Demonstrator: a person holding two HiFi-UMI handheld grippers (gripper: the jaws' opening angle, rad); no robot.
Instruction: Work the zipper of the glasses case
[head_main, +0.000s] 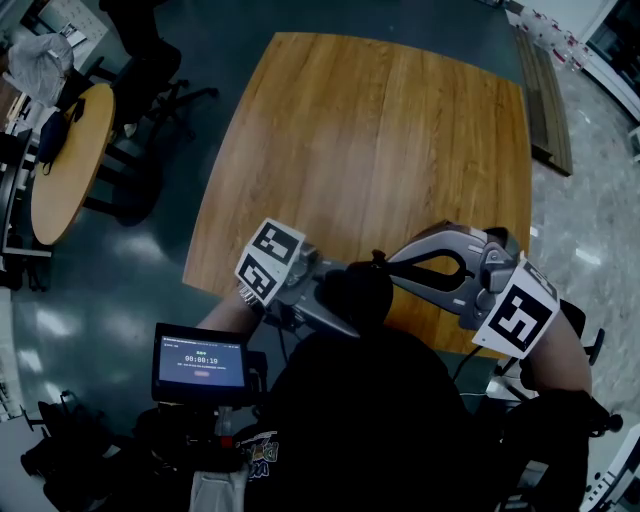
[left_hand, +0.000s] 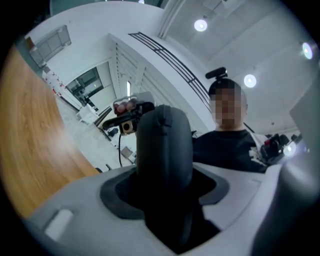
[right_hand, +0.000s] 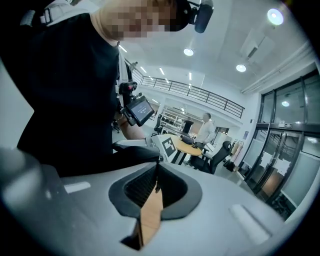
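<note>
The glasses case (left_hand: 165, 150), dark and rounded, is held up in front of the person's chest, above the near edge of the wooden surface (head_main: 370, 130) and not resting on it. The left gripper (head_main: 335, 300) has it. Its fingers (left_hand: 75, 200) stand wide apart with the case upright between them, filling the gap and gripped on both sides.

The right gripper (head_main: 395, 262) comes in from the other side, and its tips meet the case at its upper edge. Its fingers (right_hand: 137, 187) are closed almost completely, pinching a small dark zipper pull (right_hand: 156, 188) right at the tips. The pull is too small for more detail to show.

A small lit screen (head_main: 200, 362) sits just below the left gripper. A round table (head_main: 70, 160) stands well off to the left.
</note>
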